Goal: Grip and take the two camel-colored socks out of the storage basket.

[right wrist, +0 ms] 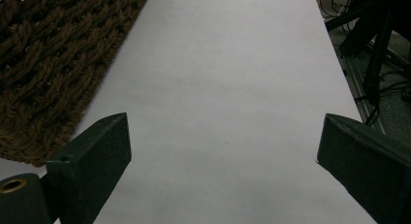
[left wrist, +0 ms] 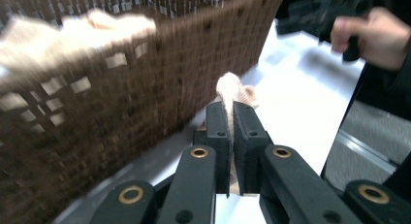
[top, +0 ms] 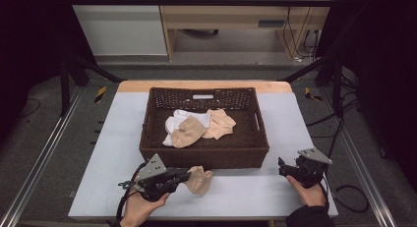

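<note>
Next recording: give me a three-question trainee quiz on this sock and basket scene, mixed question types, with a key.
1. True or false: the left gripper is shut on a beige sock.
2. Where does that sock sit? A) inside the basket B) on the table in front of the basket C) on the floor
3. Fill in: the right gripper has its fingers ____.

Key: 1 true; 2 B; 3 open, nothing between them.

We are seeing the dark brown woven basket (left wrist: 121, 103) motion-blurred in the left gripper view, its pale socks (left wrist: 72, 32) smearing, edges cropping both.
</note>
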A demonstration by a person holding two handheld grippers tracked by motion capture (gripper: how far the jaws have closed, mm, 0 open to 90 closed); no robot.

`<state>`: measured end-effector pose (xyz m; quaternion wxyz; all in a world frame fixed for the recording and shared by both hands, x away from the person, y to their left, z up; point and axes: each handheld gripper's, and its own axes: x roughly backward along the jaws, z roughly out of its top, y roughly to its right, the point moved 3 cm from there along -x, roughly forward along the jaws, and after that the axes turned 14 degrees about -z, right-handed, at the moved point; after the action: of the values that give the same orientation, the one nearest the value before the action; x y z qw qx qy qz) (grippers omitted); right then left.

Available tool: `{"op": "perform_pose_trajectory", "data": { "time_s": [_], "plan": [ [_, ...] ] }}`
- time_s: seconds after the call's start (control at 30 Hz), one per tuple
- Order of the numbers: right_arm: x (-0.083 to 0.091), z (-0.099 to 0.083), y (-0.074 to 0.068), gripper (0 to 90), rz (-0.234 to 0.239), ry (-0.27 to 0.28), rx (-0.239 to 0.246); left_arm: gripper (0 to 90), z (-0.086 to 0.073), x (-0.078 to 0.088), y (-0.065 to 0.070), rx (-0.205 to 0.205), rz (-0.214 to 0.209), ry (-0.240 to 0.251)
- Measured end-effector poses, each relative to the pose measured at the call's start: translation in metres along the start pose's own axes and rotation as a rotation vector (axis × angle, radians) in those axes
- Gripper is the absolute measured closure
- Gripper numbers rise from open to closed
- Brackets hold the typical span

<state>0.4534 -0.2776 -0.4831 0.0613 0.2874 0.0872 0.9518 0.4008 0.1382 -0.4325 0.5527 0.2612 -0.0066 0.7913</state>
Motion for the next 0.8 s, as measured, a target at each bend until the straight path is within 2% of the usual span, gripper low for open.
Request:
{"op": "perform_pose_trajectory", "data": {
  "time_s": [0.17, 0.3, 0.43, 0.53, 0.63, 0.8],
  "plan": [
    [0.0, -0.001, -0.001, 5.4, 0.0, -0.001, 0.005, 85.5, -0.017, -0.009, -0.011, 0.039, 0.019, -0.063],
    [0.0, -0.001, -0.001, 5.4, 0.0, -0.004, 0.007, 85.0, -0.027, -0.015, -0.02, 0.055, 0.056, -0.105],
    [-0.001, -0.001, -0.001, 5.4, -0.001, -0.003, 0.01, 82.1, -0.035, -0.021, -0.023, 0.047, 0.083, -0.152],
    [-0.001, -0.001, -0.001, 5.4, 0.0, -0.003, 0.011, 73.4, -0.039, -0.025, -0.024, 0.036, 0.103, -0.183],
    [0.0, -0.001, -0.001, 5.4, 0.004, -0.003, 0.01, 64.7, -0.04, -0.025, -0.024, 0.022, 0.122, -0.189],
    [0.0, -0.001, 0.0, 5.4, 0.003, -0.003, 0.005, 51.7, -0.035, -0.018, -0.024, 0.032, 0.141, -0.147]
  ]
}}
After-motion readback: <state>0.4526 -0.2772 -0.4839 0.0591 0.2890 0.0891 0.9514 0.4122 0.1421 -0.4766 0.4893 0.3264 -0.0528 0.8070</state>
